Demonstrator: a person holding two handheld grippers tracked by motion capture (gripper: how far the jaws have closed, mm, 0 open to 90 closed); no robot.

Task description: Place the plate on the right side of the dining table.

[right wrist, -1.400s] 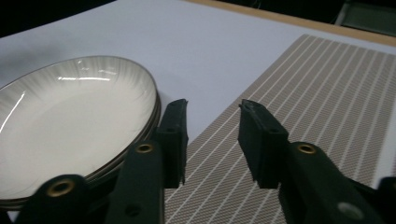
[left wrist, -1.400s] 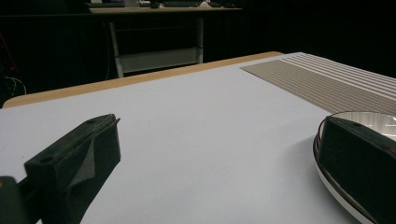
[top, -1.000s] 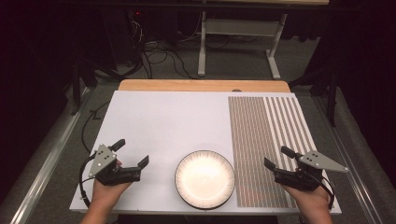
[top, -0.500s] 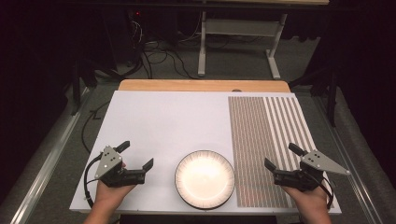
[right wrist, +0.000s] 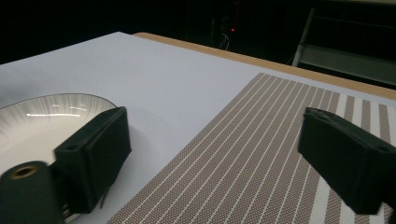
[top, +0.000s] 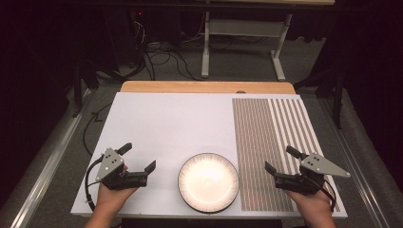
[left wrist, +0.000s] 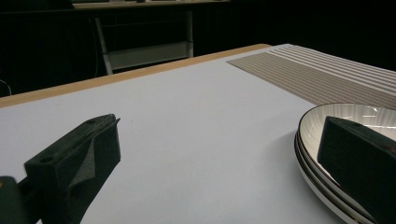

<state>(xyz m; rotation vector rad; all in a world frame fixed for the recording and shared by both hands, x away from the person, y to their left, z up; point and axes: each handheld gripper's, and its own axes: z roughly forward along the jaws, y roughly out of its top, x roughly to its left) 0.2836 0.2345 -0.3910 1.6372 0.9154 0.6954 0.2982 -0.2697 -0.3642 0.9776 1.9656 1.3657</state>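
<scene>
Since a second ago my left gripper (top: 139, 157) has edged nearer the round, ribbed, glossy plate (top: 208, 182); right gripper (top: 279, 160), just narrowing, gapes over the woven striped mat (top: 266, 137). Both are open, empty.

White table (top: 166, 123) w/ plates (top: 208, 181), striped mat (top: 271, 142).
</scene>
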